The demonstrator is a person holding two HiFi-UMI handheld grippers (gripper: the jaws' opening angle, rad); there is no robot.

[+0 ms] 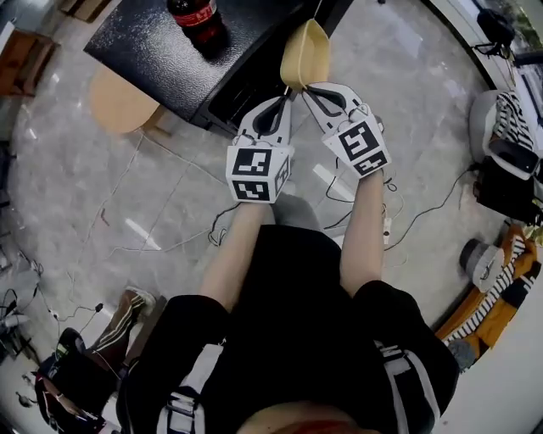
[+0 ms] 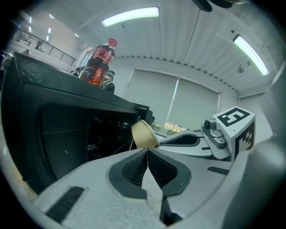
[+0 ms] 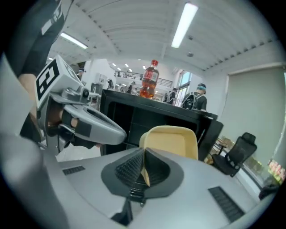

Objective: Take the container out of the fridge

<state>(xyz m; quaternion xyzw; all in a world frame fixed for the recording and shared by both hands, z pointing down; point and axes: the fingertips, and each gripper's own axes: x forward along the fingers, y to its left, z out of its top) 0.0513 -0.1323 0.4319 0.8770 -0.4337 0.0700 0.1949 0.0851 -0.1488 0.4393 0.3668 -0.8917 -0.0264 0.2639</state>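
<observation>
A tan plastic container (image 1: 305,52) hangs in the air in front of the low black fridge (image 1: 161,47), outside its dark front opening. My right gripper (image 1: 308,85) is shut on the container's near rim; in the right gripper view the container (image 3: 174,141) stands up just beyond the pinched pads (image 3: 134,167). My left gripper (image 1: 287,96) sits close beside it on the left, shut with nothing between its pads (image 2: 134,167). In the left gripper view the container (image 2: 144,134) shows just past the fingertips, with the right gripper (image 2: 181,141) next to it.
A cola bottle (image 1: 197,21) stands on the fridge top. Left of the fridge is a round wooden stool (image 1: 119,102). Cables (image 1: 170,242) trail over the marble floor. Bags and shoes (image 1: 509,144) lie at the right. An office chair (image 3: 237,154) stands further off.
</observation>
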